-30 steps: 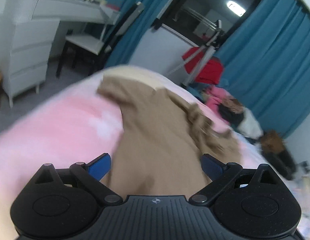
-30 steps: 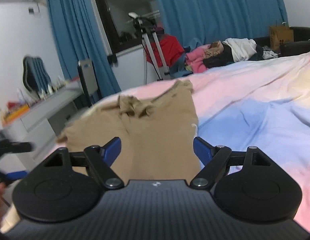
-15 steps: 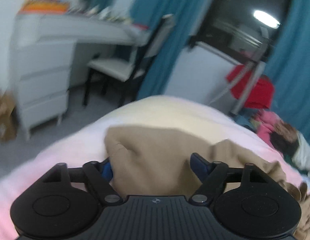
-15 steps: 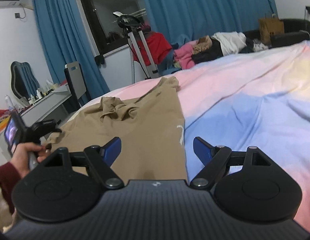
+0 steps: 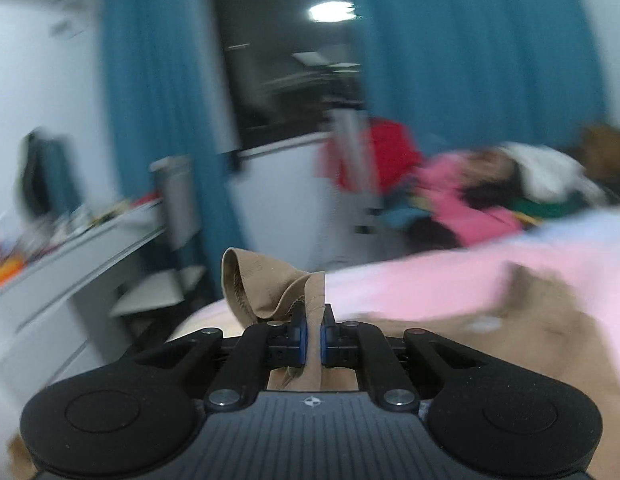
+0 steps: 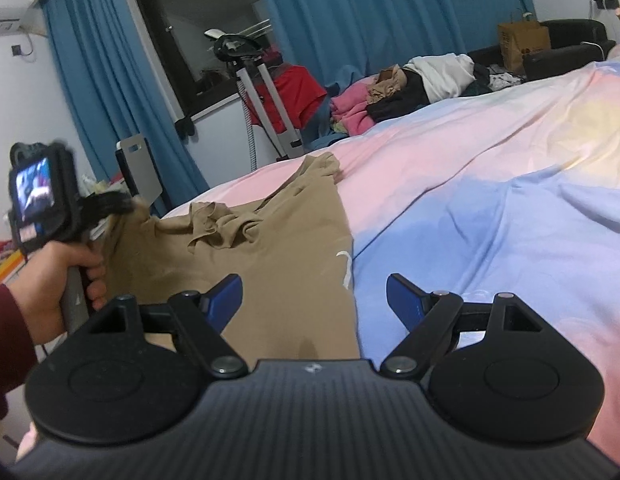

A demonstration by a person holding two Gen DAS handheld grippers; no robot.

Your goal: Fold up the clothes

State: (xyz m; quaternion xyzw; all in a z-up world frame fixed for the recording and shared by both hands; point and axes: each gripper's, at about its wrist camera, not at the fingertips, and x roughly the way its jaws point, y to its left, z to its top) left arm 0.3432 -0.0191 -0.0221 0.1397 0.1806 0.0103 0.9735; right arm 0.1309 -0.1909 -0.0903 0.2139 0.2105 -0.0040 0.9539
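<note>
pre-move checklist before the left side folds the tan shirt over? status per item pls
1. Left gripper shut on tan shirt: ok, fabric pinched between the blue pads.
2. Right gripper free: ok, open, holds nothing.
3. Pinched edge lifted off the bedsheet: ok, as seen from the right wrist.
4. Shirt flat: not ok, bunched wrinkles near the collar.
5. Landing area on the shirt clear: ok.
6. Which part is pinched, sleeve or hem: cannot tell.
</note>
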